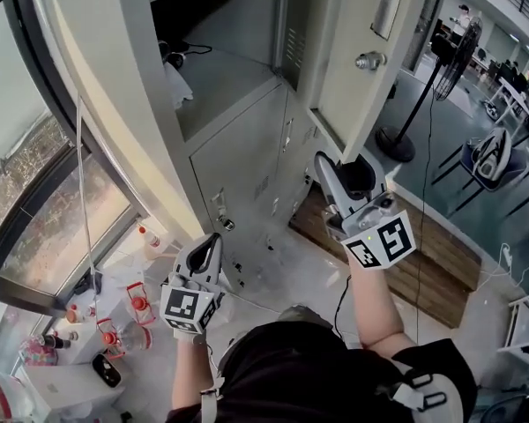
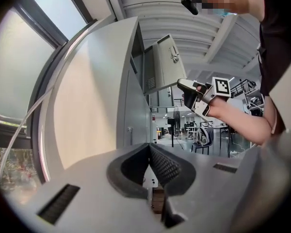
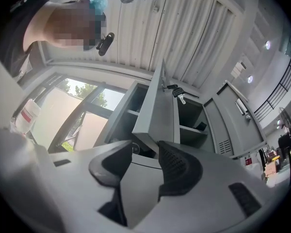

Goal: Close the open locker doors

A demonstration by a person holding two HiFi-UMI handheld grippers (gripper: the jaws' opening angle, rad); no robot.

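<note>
The grey locker bank (image 1: 238, 148) is seen at upper centre. Its open door (image 1: 357, 25), at upper right, is stood upright with its long axis vertical and is swung outward to the right. Its lower corner is framed by the right gripper's (image 1: 339, 167) parted fingers (image 3: 177, 166). The left gripper's (image 1: 213, 241) fingers (image 2: 162, 166) are clenched on nothing.

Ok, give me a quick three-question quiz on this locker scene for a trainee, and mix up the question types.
1. True or false: the left gripper has its fingers spread wide apart.
2. Multiple choice: what lies just ahead of the right gripper?
A. the lower corner of the open locker door
B. a standing fan
C. a bottle
3. Short answer: is the open locker door in the upper or the lower row of the lockers?

Key
1. False. The fingers meet at their tips, with nothing between them.
2. A.
3. Upper.
</note>
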